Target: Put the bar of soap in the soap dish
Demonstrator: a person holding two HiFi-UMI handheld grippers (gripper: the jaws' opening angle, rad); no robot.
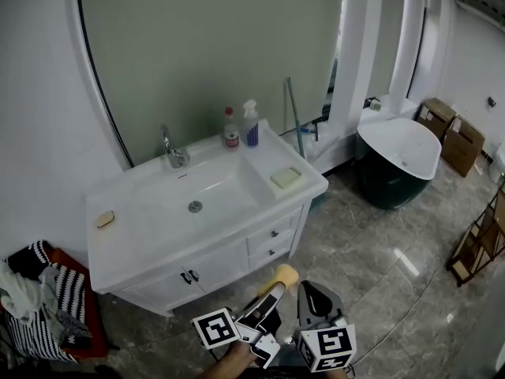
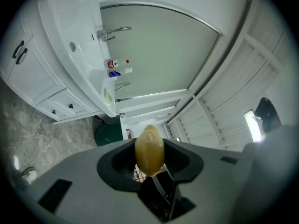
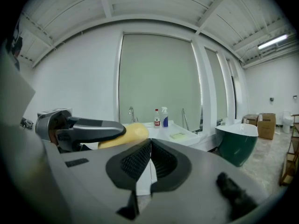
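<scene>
The white worktop stood well ahead of both grippers, with the basin sunk in its middle. A pale green dish, judged to be the soap dish, lay on the worktop right of the basin, well apart from the soap.

The left gripper was held low, in front of the basin and short of the cabinet. It was pointed roughly level towards the basin and rolled onto its side, since the basin appeared turned on edge in its own view. Its fingers were closed on the soap. The right gripper was held just beside it, tipped slightly down towards the basin. Its fingers were shut together with nothing between them.

The soap, a yellow rounded bar, was pinched across its narrow thickness, with one end left sticking out past the fingertips. It was judged to be light, stiff and smooth, so likely slippery. A hold across the flat faces near the middle was thought safest, and hard squeezing was thought likely to make it shoot out.
</scene>
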